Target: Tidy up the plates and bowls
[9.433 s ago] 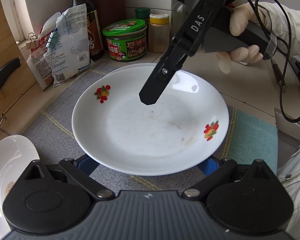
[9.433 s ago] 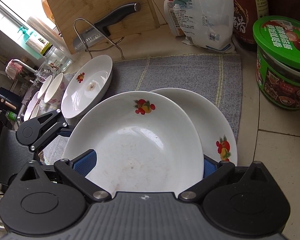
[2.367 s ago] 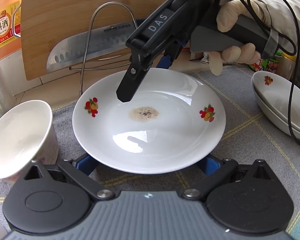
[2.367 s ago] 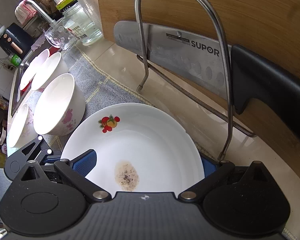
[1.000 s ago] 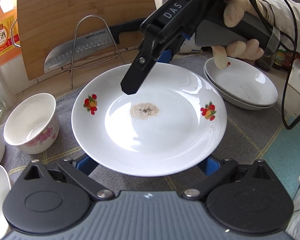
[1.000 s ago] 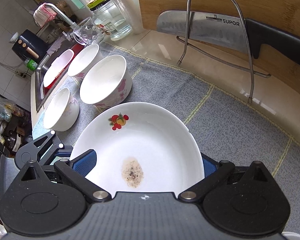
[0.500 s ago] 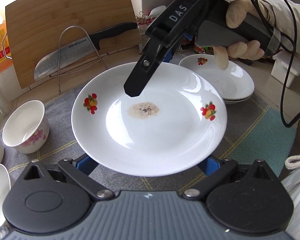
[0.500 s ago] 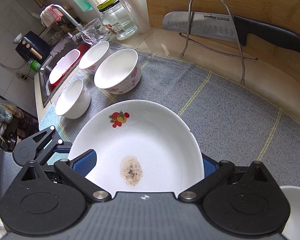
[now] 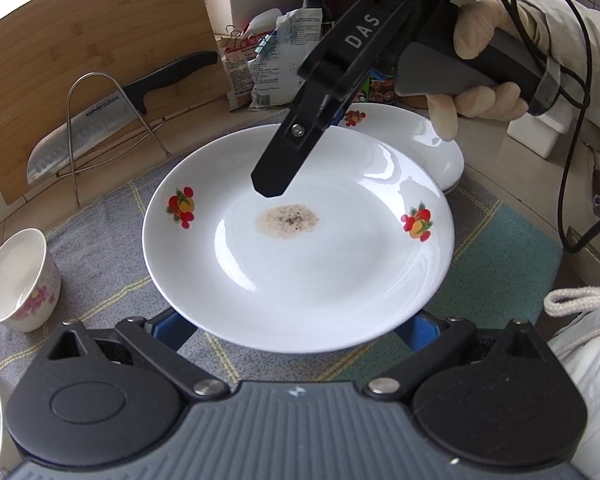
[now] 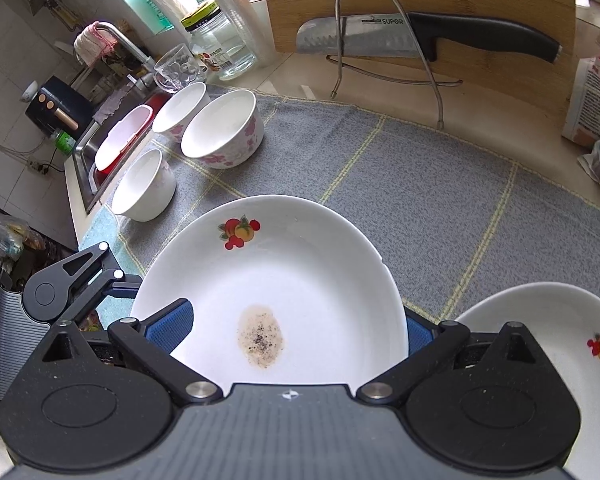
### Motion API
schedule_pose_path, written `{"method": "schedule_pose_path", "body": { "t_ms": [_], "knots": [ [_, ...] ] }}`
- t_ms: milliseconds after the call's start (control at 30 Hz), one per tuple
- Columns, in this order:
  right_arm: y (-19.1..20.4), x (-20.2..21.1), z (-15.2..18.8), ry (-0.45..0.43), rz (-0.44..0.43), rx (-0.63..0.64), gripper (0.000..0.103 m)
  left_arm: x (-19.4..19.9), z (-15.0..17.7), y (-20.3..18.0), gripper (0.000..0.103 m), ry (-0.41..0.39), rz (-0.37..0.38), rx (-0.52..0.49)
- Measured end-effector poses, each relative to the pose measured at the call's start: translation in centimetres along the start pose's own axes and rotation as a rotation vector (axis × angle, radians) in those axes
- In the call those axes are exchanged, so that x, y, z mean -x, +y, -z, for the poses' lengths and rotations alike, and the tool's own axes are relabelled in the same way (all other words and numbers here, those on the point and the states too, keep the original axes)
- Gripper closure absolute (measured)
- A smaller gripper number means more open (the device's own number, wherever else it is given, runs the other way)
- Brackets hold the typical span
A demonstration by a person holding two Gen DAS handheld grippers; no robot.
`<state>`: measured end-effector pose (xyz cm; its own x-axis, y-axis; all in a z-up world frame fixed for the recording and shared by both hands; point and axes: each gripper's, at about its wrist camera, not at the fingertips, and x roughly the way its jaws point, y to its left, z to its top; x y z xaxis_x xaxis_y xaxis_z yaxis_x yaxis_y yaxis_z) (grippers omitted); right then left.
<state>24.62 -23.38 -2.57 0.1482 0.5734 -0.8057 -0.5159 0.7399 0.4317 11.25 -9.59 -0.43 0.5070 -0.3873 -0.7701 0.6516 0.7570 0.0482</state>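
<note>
Stained plate (image 9: pixel 300 264) held above the mat (image 10: pixel 440 184): left tongs (image 9: pixel 298 330) and right tongs (image 10: pixel 296 334) each grip opposite rims.

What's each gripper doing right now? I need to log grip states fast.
Left gripper: cannot tell; both pads are hidden under the plate.
Right gripper: closed on the plate's rim.
</note>
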Motion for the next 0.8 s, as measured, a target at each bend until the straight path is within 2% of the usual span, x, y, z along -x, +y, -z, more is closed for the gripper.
{"method": "schedule_pose_path", "body": {
  "t_ms": [800],
  "knots": [
    [-6.5, 6.5, 6.6, -0.11, 0.111, -0.188, 0.0, -4.5, -4.8, -3.6, 0.001, -0.008, 0.165, -0.184]
  ]
}}
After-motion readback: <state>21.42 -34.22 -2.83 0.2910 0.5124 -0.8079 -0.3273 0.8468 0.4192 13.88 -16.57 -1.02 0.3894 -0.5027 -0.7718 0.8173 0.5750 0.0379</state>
